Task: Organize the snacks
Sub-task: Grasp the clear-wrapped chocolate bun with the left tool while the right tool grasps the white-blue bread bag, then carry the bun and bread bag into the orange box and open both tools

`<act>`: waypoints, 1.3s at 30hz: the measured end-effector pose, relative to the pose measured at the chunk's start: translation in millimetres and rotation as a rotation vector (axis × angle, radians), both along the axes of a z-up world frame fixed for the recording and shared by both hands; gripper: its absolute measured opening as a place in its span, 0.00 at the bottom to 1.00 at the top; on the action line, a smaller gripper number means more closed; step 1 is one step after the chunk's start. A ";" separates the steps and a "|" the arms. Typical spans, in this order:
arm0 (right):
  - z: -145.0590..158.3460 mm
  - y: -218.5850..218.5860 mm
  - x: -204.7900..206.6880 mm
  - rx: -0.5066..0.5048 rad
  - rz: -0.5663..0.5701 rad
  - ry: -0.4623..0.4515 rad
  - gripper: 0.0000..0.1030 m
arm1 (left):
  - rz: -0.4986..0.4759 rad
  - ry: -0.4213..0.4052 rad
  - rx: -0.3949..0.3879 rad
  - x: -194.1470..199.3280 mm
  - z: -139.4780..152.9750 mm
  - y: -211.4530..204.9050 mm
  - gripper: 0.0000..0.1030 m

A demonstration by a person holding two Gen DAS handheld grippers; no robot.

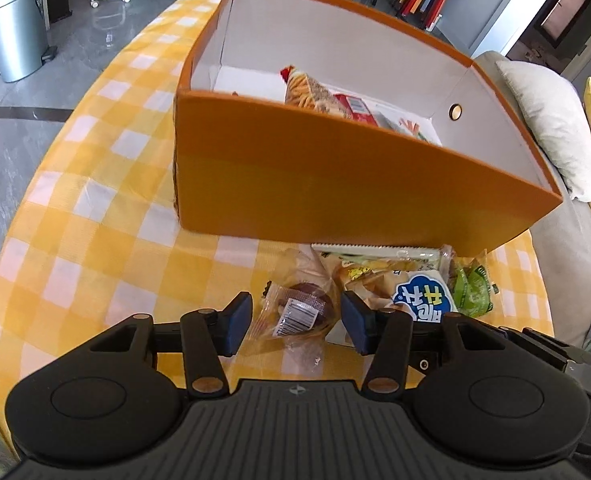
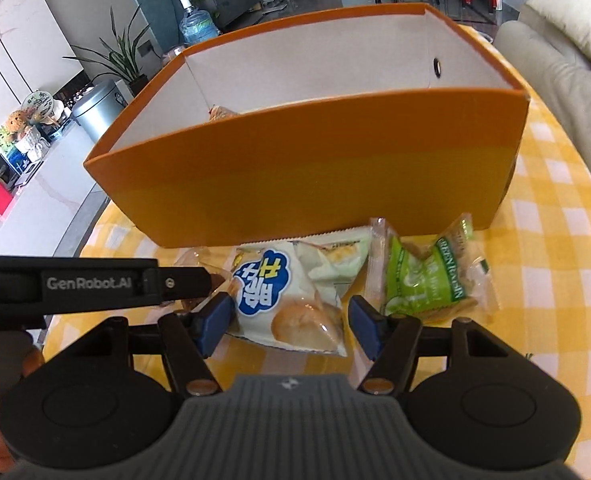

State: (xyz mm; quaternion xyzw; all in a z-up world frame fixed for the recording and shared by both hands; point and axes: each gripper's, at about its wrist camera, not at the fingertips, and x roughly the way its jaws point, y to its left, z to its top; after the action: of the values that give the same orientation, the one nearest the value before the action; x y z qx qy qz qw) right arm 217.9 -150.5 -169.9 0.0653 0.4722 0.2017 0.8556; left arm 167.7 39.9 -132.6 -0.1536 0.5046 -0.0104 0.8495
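Left gripper (image 1: 295, 322): my jaws stand apart on either side of the clear-wrapped brown pastry (image 1: 301, 312), pads not pressing.
Right gripper (image 2: 289, 326): jaws spread around the white biscuit packet with blue logo (image 2: 291, 300), no squeeze.
Green plastic snack packet (image 2: 427, 280): just right of it.
Orange cardboard box (image 2: 315, 176): far side, 3 or so packets inside.
Yellow checked tablecloth (image 1: 95, 220): under everything.

- "GenRobot.AI" — white letters on the black body of the left gripper (image 2: 95, 282).
- "GREEN RAISIN" — along the edge of the green snack packet (image 2: 431, 280).
- Barcode on the clear wrapped snack (image 1: 301, 314); digits too small to read.
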 end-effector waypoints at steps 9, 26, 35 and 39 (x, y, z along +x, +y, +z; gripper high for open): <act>-7.0 5.2 -3.7 0.004 0.016 0.015 0.52 | -0.021 0.009 -0.004 6.5 -11.1 -5.0 0.53; -7.2 13.5 -4.7 -0.021 0.038 0.006 0.39 | 0.009 0.010 0.067 1.5 -9.9 -17.7 0.43; 11.5 20.5 -22.5 -0.113 0.135 -0.094 0.35 | 0.020 -0.004 0.093 -14.4 13.2 -18.9 0.42; 20.4 17.0 -31.8 -0.155 0.140 -0.113 0.35 | 0.023 -0.019 0.098 -26.5 26.7 -16.3 0.42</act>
State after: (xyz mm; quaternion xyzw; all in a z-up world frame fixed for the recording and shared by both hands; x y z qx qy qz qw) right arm 186.1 -133.5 -149.5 -0.0458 0.4410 0.2271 0.8671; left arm 141.2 23.6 -105.9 -0.1175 0.4946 0.0228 0.8608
